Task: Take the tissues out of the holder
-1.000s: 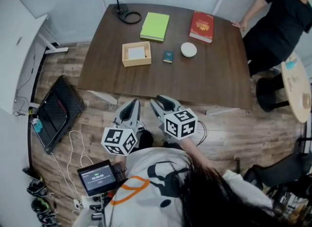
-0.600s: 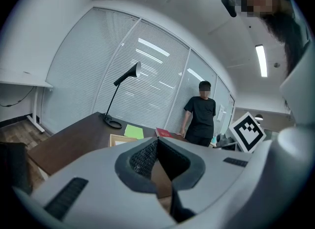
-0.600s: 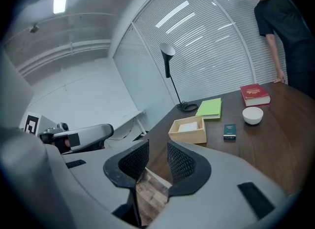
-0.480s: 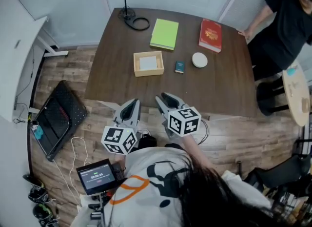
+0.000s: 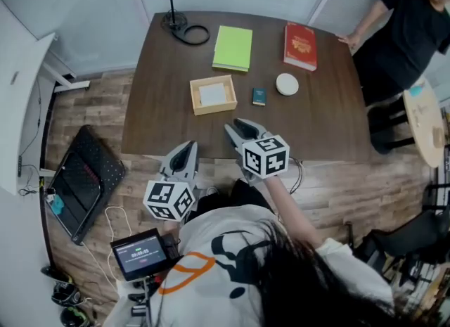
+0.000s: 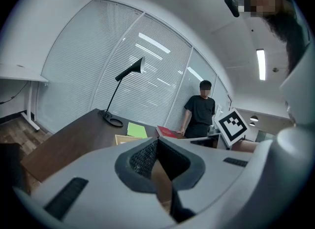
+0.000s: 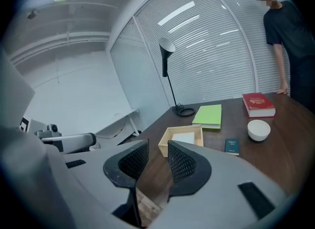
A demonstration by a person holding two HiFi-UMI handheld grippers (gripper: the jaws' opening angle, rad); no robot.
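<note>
A wood-plank floor (image 5: 91, 107) and a wall of pale blinds (image 7: 216, 41) framed the dark brown table (image 5: 316, 122). A person in black (image 5: 411, 23) stood at its far right corner, one hand on the tabletop.

Over the near edge, the left gripper (image 5: 188, 145) had its pads pressed together at the tips with nothing between them. The right gripper (image 5: 236, 124) hovered just inside the edge, its jaws a narrow gap apart and empty.

A lamp (image 5: 171, 17) stood at the far left corner, with a green notebook (image 5: 233, 39) and then a red book (image 5: 300, 36) to its right. The wooden holder (image 5: 213, 110) sat near the middle, well apart from both grippers, with the white tissues (image 5: 214, 94) lying flat inside it. To its right came a small dark booklet (image 5: 259, 96), then a white bowl (image 5: 287, 84).
</note>
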